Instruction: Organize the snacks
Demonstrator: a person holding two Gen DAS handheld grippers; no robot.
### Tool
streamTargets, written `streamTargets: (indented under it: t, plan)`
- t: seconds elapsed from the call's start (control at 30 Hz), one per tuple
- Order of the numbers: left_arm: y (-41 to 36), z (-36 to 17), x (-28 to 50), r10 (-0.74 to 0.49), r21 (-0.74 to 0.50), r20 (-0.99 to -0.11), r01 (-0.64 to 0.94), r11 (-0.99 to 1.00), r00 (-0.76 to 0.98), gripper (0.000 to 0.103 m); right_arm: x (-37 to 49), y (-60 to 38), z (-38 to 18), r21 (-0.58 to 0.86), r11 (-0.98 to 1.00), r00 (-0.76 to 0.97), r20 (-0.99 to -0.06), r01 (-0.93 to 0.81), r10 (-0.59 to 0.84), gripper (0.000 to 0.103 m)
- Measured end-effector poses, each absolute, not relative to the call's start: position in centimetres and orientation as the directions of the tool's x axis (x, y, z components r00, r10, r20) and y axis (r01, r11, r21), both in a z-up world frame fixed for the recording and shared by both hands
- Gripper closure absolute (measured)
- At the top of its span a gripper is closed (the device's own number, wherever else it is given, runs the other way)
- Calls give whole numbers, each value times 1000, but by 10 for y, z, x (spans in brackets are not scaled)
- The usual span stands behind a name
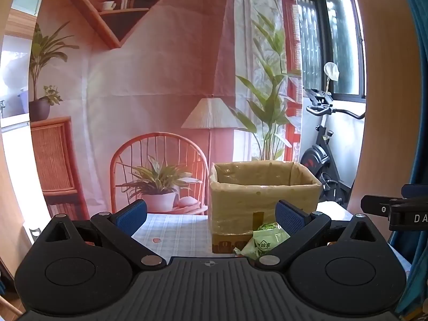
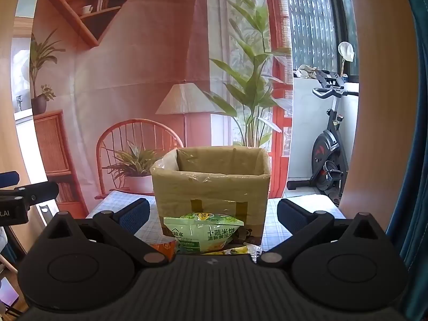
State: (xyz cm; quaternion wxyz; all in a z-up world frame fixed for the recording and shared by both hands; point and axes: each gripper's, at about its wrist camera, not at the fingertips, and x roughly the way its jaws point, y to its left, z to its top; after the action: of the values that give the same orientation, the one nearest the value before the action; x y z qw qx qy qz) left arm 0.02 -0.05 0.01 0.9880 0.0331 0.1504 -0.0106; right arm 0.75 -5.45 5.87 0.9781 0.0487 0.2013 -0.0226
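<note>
A cardboard box (image 2: 211, 184) stood upright on the worktop (image 2: 275, 227), with a printed backdrop (image 2: 128, 85) hanging behind it. A snack packet (image 2: 203, 232) lay against the box's near wall, another packet (image 2: 163, 248) just to its left, and more wrappers (image 2: 238, 250) to its right. An exercise bike (image 2: 331, 160) stood behind and right of the worktop. In the left wrist view the box (image 1: 256, 190) sat right of centre, the packet (image 1: 264, 238) before it.
</note>
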Motion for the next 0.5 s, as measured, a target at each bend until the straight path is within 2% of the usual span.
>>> streamTargets:
  t: [0.5]
  plan:
    - [5, 3, 0, 3, 64, -273, 15, 998, 962, 0, 8, -58, 61, 80, 995, 921, -389, 63, -27, 0]
